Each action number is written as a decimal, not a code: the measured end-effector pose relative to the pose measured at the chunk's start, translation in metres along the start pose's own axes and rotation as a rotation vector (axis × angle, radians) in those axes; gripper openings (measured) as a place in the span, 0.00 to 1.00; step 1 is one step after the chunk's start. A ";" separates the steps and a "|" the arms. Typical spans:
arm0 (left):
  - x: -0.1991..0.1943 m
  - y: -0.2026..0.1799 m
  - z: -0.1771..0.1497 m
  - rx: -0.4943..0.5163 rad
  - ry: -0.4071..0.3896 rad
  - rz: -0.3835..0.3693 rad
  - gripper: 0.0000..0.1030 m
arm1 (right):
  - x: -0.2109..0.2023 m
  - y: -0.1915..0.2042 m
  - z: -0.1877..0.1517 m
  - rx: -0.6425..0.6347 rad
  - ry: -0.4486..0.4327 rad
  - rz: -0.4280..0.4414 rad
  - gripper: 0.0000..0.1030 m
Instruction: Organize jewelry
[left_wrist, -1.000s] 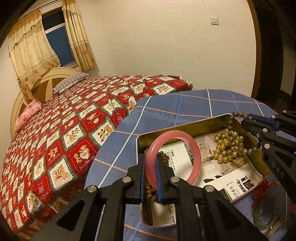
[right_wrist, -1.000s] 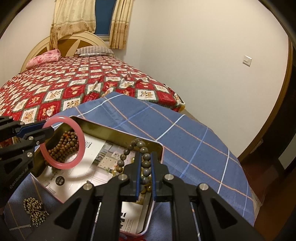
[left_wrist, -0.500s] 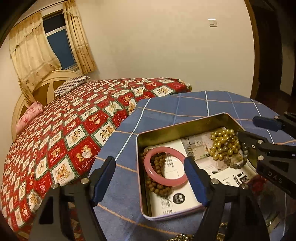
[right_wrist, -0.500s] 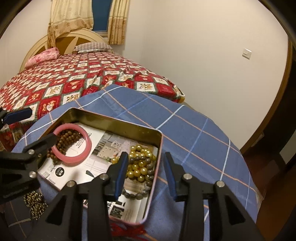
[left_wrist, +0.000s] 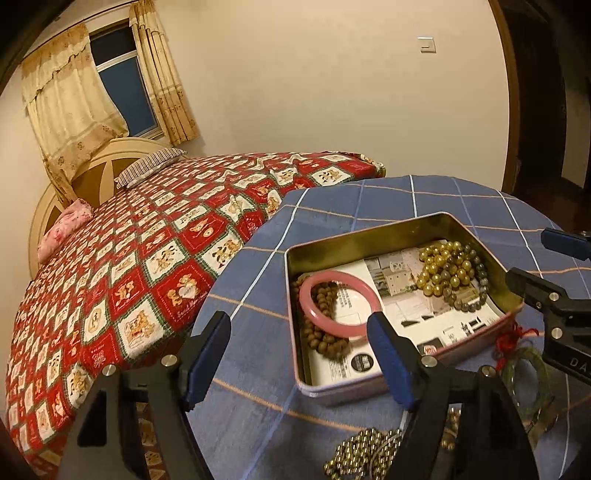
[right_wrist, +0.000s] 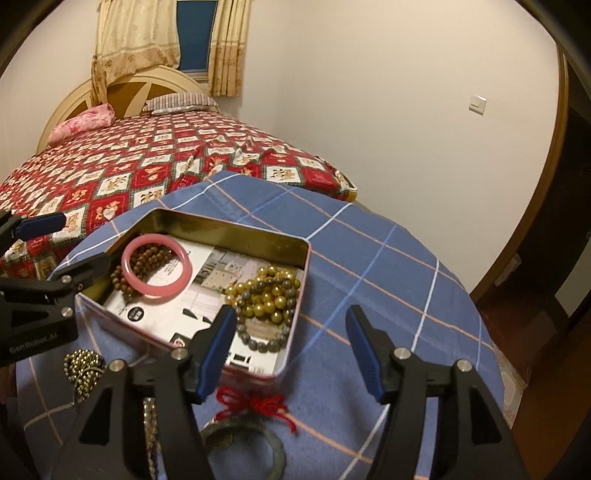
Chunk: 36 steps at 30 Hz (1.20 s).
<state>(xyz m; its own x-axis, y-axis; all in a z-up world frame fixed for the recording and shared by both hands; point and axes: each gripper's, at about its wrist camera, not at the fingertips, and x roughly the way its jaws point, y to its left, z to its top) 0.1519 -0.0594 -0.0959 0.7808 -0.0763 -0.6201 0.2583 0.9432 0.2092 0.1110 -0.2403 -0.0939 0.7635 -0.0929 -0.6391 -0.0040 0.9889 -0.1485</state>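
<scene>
An open metal tin (left_wrist: 402, 226) sits on the blue checked tablecloth. Inside it a pink bangle (left_wrist: 334, 320) lies on a brown wooden bead bracelet (left_wrist: 322, 341) at the left. A yellow bead bracelet (right_wrist: 271, 291) and a grey bead string (right_wrist: 258, 341) lie at the right. My left gripper (left_wrist: 297, 325) is open, drawn back from the tin's near left corner, with nothing in it. My right gripper (right_wrist: 291, 314) hangs over the tin's near right corner with its jaws opening, and nothing is pressed between them.
On the cloth in front of the tin lie a green bangle (right_wrist: 279, 456) with a red knotted cord (right_wrist: 255, 402) and a small brass bead string (right_wrist: 83, 365). A bed with a red patterned quilt (left_wrist: 129, 277) lies beyond the round table (right_wrist: 388, 266). A dark doorway is at the right.
The left gripper let go of the pink bangle and the right let go of the grey bead string. Both pieces now lie in the tin, and both grippers have drawn back.
</scene>
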 end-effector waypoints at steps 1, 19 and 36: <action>-0.002 0.002 -0.003 -0.005 0.000 0.000 0.74 | -0.002 0.000 -0.002 0.003 -0.001 0.001 0.67; -0.023 0.005 -0.079 -0.056 0.094 -0.023 0.74 | -0.032 -0.017 -0.071 0.057 0.056 -0.025 0.68; -0.026 0.006 -0.089 -0.081 0.104 -0.020 0.74 | -0.029 -0.020 -0.069 0.068 0.074 -0.026 0.72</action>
<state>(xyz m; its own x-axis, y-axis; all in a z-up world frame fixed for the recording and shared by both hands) 0.0824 -0.0227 -0.1462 0.7116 -0.0650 -0.6996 0.2228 0.9652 0.1370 0.0443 -0.2651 -0.1250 0.7133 -0.1242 -0.6898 0.0611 0.9915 -0.1153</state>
